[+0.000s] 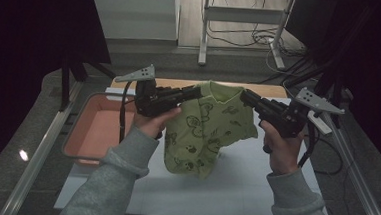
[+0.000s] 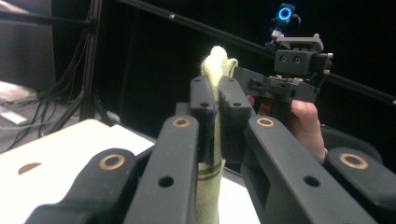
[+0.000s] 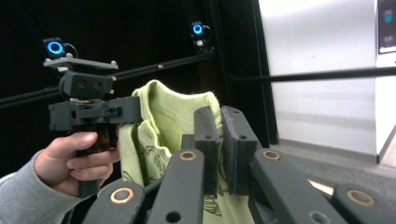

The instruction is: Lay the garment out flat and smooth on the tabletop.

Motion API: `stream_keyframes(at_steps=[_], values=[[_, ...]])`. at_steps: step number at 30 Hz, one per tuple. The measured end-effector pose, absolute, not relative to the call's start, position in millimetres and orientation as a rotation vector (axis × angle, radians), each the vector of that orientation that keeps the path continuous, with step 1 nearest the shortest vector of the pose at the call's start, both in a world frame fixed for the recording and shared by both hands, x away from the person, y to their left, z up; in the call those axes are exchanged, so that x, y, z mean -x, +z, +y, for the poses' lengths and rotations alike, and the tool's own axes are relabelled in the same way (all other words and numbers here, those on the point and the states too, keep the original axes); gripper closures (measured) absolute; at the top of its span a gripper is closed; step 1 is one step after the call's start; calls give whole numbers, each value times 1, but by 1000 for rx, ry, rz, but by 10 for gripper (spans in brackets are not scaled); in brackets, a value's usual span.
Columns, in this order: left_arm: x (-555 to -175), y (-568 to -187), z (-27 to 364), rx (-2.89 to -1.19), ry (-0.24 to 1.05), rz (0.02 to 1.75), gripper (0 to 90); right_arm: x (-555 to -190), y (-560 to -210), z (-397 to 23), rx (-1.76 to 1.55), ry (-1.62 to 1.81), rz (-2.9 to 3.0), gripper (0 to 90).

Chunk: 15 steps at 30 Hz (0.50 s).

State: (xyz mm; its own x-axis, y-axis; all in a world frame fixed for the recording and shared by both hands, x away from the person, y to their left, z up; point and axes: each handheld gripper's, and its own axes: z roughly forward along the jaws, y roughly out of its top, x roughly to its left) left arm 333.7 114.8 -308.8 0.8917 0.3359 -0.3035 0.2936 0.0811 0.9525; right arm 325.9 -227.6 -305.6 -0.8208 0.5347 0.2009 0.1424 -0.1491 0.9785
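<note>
Small green shirt hangs above the white mat, pinched at its top edge on both sides. Left gripper clamped on one shoulder, right gripper clamped on the other. Judged light, limp, thin knit: sags between grips and folds readily. Best held at shoulder seams, near the collar. Red tray left of mat.
</note>
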Motion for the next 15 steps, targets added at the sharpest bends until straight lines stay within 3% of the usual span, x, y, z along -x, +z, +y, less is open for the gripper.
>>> stream_keyframes(at_steps=[15], values=[[-314, -278, 121, -1469, 65, 450, 859, -301, -264, -223, -626, 2084, 1786, 858]])
